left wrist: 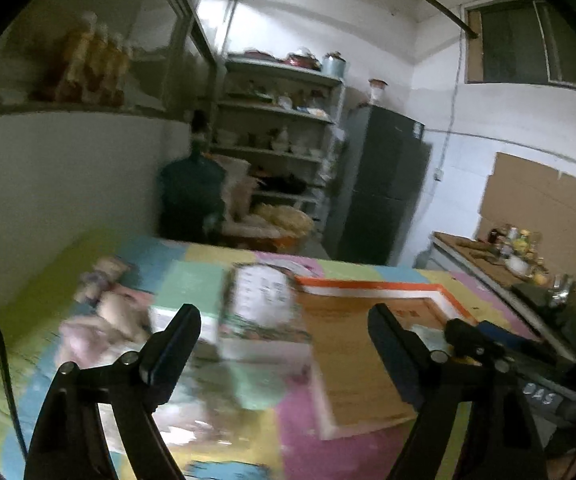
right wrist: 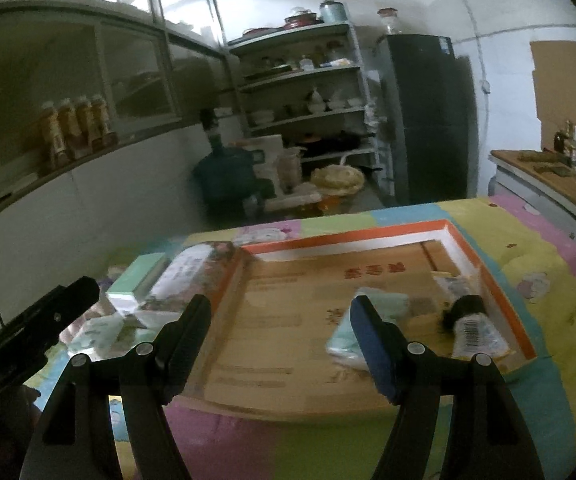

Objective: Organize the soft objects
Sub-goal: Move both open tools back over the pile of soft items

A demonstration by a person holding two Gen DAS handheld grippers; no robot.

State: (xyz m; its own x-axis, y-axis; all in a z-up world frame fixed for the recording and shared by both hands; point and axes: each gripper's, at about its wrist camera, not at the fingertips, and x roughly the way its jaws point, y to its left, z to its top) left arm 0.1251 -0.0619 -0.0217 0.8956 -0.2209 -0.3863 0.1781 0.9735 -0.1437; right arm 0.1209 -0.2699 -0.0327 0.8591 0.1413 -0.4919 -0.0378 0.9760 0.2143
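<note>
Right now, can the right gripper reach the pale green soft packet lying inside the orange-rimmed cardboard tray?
Probably yes. The right gripper is open and empty, and the pale green soft packet lies uncovered in the orange-rimmed cardboard tray, just ahead of one fingertip.

Black tool (right wrist: pixel 279 312) fingers (right wrist: pixel 185 332) — silver screws, blue pads (right wrist: pixel 370 344).

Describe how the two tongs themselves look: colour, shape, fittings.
Both are black two-finger tools. The left tongs have flat, wedge-shaped fingers joined to angular black links by round silver rivets; a thin dark cable curves past on the left. The right tongs match, but one finger carries a blue pad. No sleeves show.
</note>
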